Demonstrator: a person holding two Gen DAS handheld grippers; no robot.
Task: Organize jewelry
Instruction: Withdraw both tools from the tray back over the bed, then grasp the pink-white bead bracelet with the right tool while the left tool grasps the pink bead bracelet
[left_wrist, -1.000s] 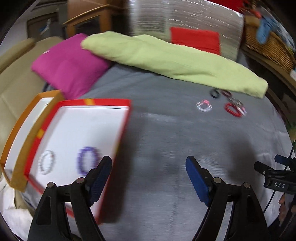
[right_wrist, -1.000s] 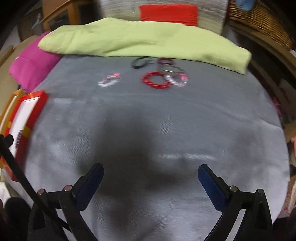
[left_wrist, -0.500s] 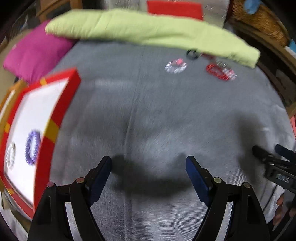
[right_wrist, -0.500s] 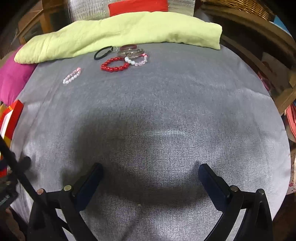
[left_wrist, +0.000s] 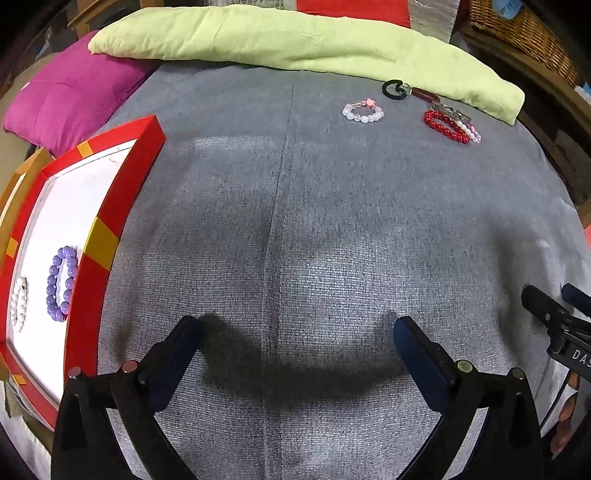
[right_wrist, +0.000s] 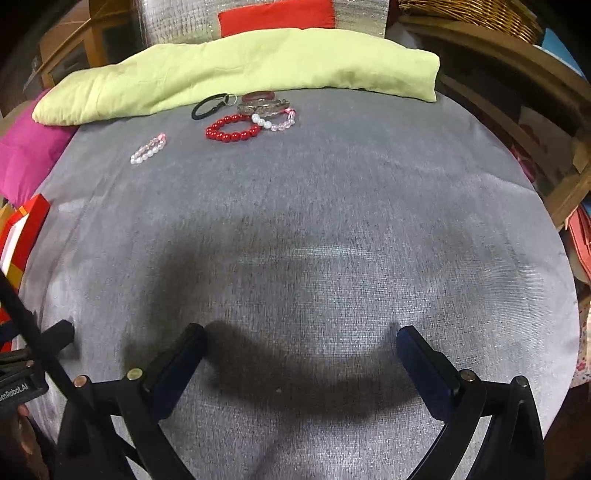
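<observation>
While both grippers hang over bare grey cloth, the scene reads as follows.

Left gripper (left_wrist: 295, 332): jaws spread wide, having just been opening, with nothing between them; only the grey cover (left_wrist: 314, 221) shows in the gap.
Right gripper (right_wrist: 301, 338): jaws wide apart and empty, over the same cover.
Red tray (left_wrist: 110, 236): at the cover's left edge, white inside, with a second orange-rimmed tray (left_wrist: 14, 192) just behind it.
In the tray: a purple bead bracelet (left_wrist: 61, 284) and a white bead bracelet (left_wrist: 19, 304), side by side, apart.
Loose jewelry: far side of the cover, near the green pillow (right_wrist: 236, 70).
Pale pink bracelet (right_wrist: 148, 149): alone, left of the cluster.
Cluster: red bead bracelet (right_wrist: 232, 128), a white-and-pink bracelet (right_wrist: 275, 120) touching it, a black hair tie (right_wrist: 207, 106), a dark red bangle (right_wrist: 260, 96) and a silver piece (right_wrist: 260, 108).
Magenta cushion (left_wrist: 70, 96): beyond the trays.
</observation>
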